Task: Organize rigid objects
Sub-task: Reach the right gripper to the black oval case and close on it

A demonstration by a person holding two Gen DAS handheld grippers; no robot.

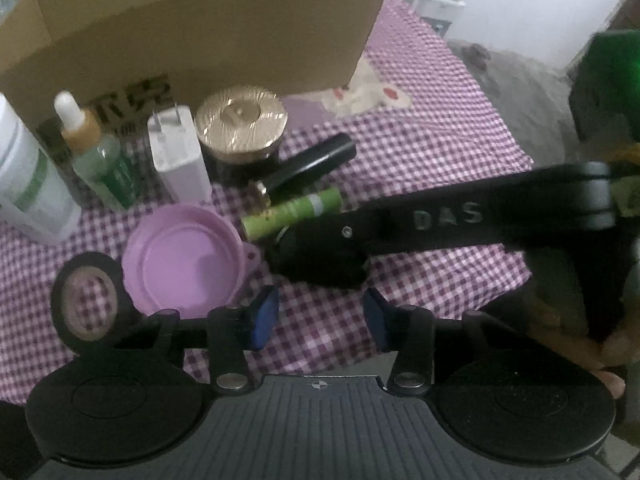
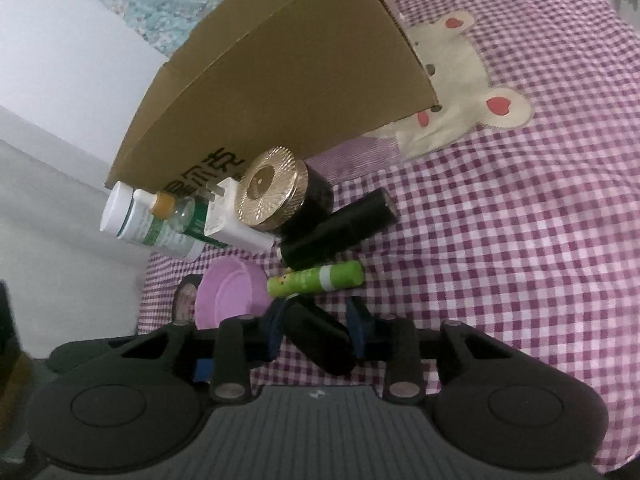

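Note:
Small objects lie on a purple checked cloth point(image 1: 420, 152) before a cardboard box point(image 1: 200, 32). My right gripper point(image 2: 316, 326) is shut on a black cylinder point(image 2: 320, 336); in the left wrist view the cylinder point(image 1: 320, 258) sits under the right gripper's arm point(image 1: 460, 216). My left gripper point(image 1: 320, 314) is open and empty, just in front of that cylinder. Nearby lie a green tube point(image 1: 294, 210), a black tube point(image 1: 316, 162), a purple lid point(image 1: 184, 258), a tape roll point(image 1: 88, 300) and a gold-lidded jar point(image 1: 242, 120).
A white charger point(image 1: 178, 156), a green dropper bottle point(image 1: 100, 160) and a white bottle point(image 1: 28, 184) stand at the box's left front. The cloth's edge drops to a grey floor point(image 1: 528, 92) on the right. A bear patch point(image 2: 460, 76) marks the cloth.

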